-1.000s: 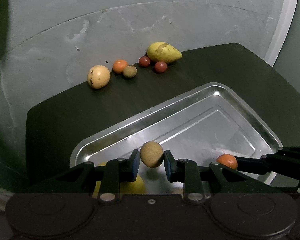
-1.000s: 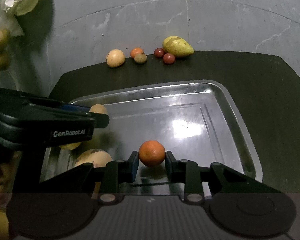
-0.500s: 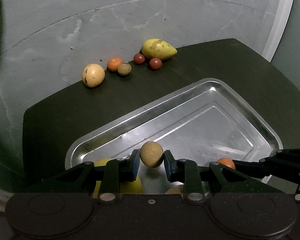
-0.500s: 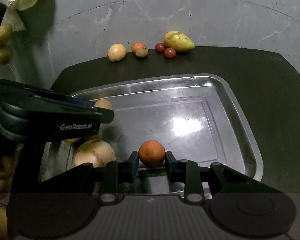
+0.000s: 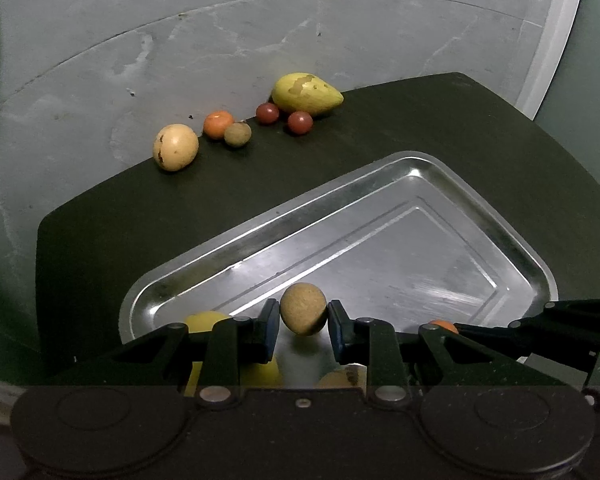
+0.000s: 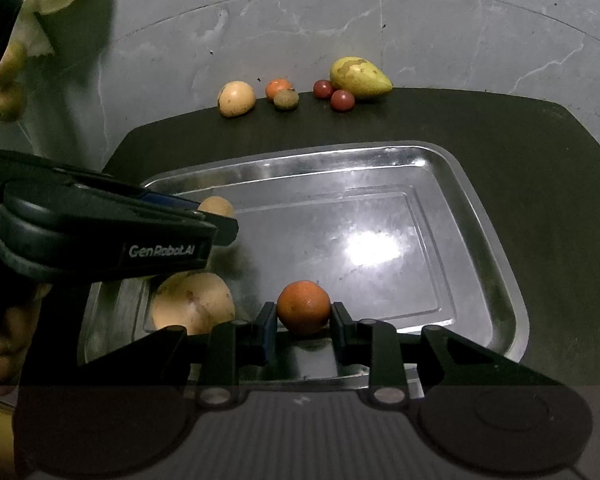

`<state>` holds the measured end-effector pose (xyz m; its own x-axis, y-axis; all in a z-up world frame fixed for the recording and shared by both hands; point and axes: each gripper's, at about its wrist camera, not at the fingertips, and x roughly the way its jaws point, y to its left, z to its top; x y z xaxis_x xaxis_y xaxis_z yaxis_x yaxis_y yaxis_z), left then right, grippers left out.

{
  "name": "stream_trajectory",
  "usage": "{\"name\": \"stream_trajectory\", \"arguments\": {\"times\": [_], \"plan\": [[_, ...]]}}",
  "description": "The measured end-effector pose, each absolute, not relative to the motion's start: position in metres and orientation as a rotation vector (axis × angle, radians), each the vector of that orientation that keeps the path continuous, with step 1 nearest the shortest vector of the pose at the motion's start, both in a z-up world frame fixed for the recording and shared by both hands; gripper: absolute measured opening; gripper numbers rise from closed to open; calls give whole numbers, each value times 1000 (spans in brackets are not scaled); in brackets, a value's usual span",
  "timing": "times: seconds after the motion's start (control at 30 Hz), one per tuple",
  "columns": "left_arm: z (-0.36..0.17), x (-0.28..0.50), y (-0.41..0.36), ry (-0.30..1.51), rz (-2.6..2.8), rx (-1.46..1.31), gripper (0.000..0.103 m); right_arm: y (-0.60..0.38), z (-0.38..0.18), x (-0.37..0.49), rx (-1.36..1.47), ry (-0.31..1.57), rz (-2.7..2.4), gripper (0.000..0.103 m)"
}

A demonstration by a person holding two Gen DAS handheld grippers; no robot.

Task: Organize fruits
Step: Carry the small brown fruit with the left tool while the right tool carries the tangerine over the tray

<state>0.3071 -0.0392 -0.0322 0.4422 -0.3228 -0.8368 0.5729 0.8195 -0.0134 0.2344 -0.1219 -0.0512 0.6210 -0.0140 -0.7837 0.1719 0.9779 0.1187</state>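
Observation:
My left gripper (image 5: 303,320) is shut on a round tan-brown fruit (image 5: 303,308), held over the near left corner of the metal tray (image 5: 380,184). Yellow fruits (image 5: 206,319) lie in the tray under its fingers. My right gripper (image 6: 304,322) is shut on an orange (image 6: 303,307), low over the tray's (image 6: 480,216) near edge. In the right wrist view the left gripper (image 6: 112,236) crosses from the left with the tan-brown fruit (image 6: 217,206) at its tip, and a large pale fruit (image 6: 194,302) lies in the tray below it.
Along the dark table's far edge sit a pale round fruit (image 5: 175,147), a small orange (image 5: 218,124), a brown fruit (image 5: 237,135), two red fruits (image 5: 300,122) and a yellow-green mango (image 5: 306,93). A plastic bag with fruit (image 6: 4,80) hangs at far left.
Both grippers, each still holding its fruit, have drawn back toward the tray's near edge; the tray and the far fruits look further away.

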Motion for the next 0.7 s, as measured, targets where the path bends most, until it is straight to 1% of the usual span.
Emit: {"name": "stream_trajectory", "arguments": {"times": [0.4,0.5,0.7], "plan": [[-33,307,-39,967,-593,304,28,-123,-51,230,191,891,-110,33],[-32,306,-39,959,-599,304,29,-122,-50,228,193,890,-113,36],[-30,304,-36,957,-608,297,33,-122,-49,228,188,891,-111,40]]}}
